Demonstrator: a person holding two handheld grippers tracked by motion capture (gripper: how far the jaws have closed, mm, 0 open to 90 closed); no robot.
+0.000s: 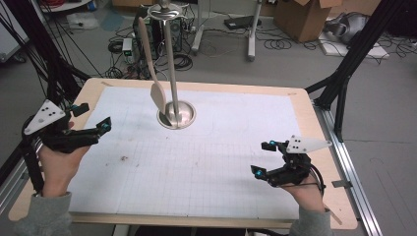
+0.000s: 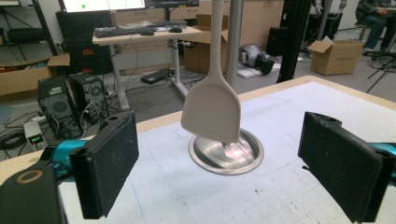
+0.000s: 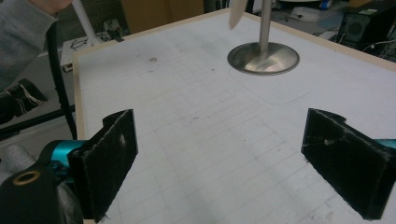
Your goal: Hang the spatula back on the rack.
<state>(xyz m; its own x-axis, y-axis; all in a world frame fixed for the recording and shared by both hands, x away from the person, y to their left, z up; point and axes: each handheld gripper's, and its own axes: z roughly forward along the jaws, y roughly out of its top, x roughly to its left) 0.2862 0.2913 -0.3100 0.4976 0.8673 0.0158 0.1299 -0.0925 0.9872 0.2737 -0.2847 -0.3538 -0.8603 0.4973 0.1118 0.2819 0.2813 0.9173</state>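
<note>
Left gripper (image 1: 92, 118): held in a hand at the near left edge of the table (image 1: 314, 128); jaws spread wide, nothing gripped. A grey three-cornered plate is carried on top. In the left gripper view the jaws are pointed toward the spatula (image 2: 212, 109) and the stand (image 2: 226, 151), both well apart from them.

Right gripper (image 1: 261, 158): held in a hand at the near right of the table; jaws spread wide, nothing gripped. It is kept above the white gridded mat (image 1: 211, 162). In the right gripper view the mat is seen between the jaws, and the stand's round base (image 3: 263, 58) lies far ahead.

Spatula (image 1: 157, 93): pale, with a long handle and a flat blade. It is hung from the top disc of the stand, blade downward, just above the base and beside the post. It is touched by neither gripper.

Stand (image 1: 173, 73): metal, with an upright post on a round base, placed at the far middle of the mat.

Mat: white, gridded, laid over most of the wooden table; small dark specks are noted on it left of centre.

Surroundings: cardboard boxes (image 1: 305, 17), cables and computer equipment are seen on the floor beyond the far edge.
</note>
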